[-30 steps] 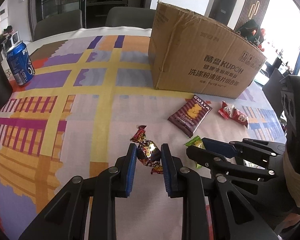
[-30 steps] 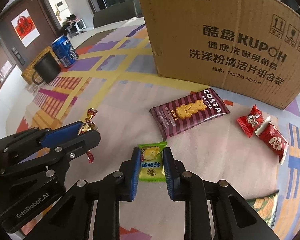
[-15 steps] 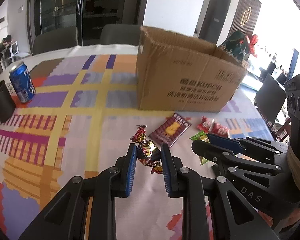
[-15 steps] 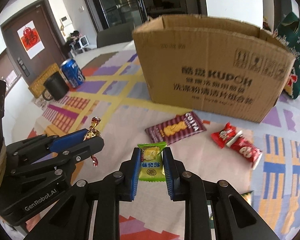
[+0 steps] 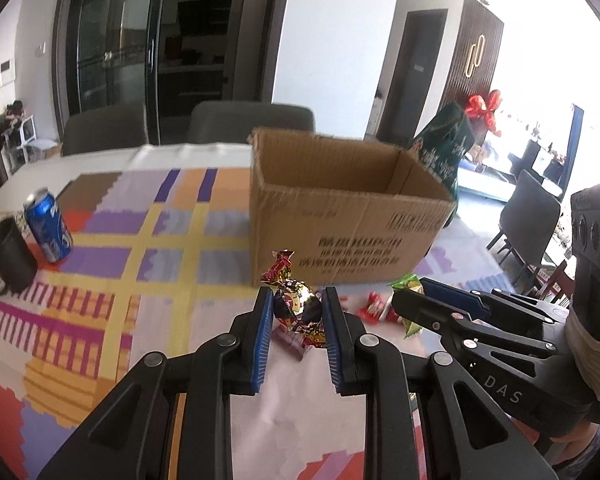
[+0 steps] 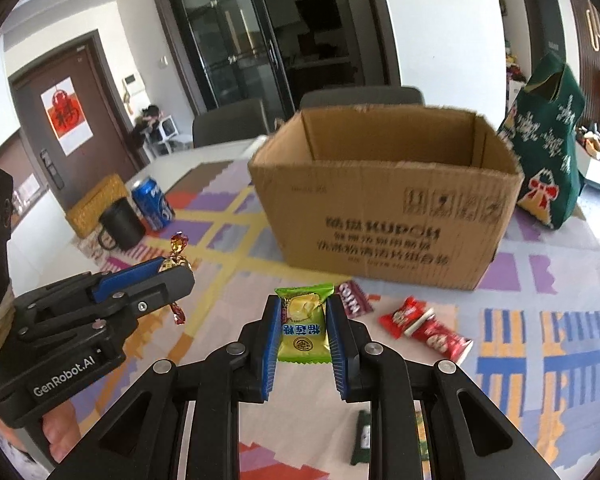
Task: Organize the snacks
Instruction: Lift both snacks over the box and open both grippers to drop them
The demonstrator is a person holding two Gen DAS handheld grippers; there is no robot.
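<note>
Shiny foil-wrapped candy (image 5: 296, 305), twisted ends

Between the left gripper's (image 5: 296, 312) ribbed blue pads sits a foil-wrapped candy (image 5: 296, 306), its crinkled wrapper mirror-glossy. The right gripper (image 6: 303, 322), matt black plastic with bright metal rivets, pinches a green candy packet (image 6: 303, 326) of smooth, shiny film. Ahead of both stands the cardboard box (image 6: 384, 204), dull brown and rough-edged. The tablecloth (image 5: 112, 280) beneath looks like matt woven cloth. Far left of the left gripper, the blue soda can (image 5: 48, 226) gleams beside a matt black mug (image 5: 8, 256).
</note>
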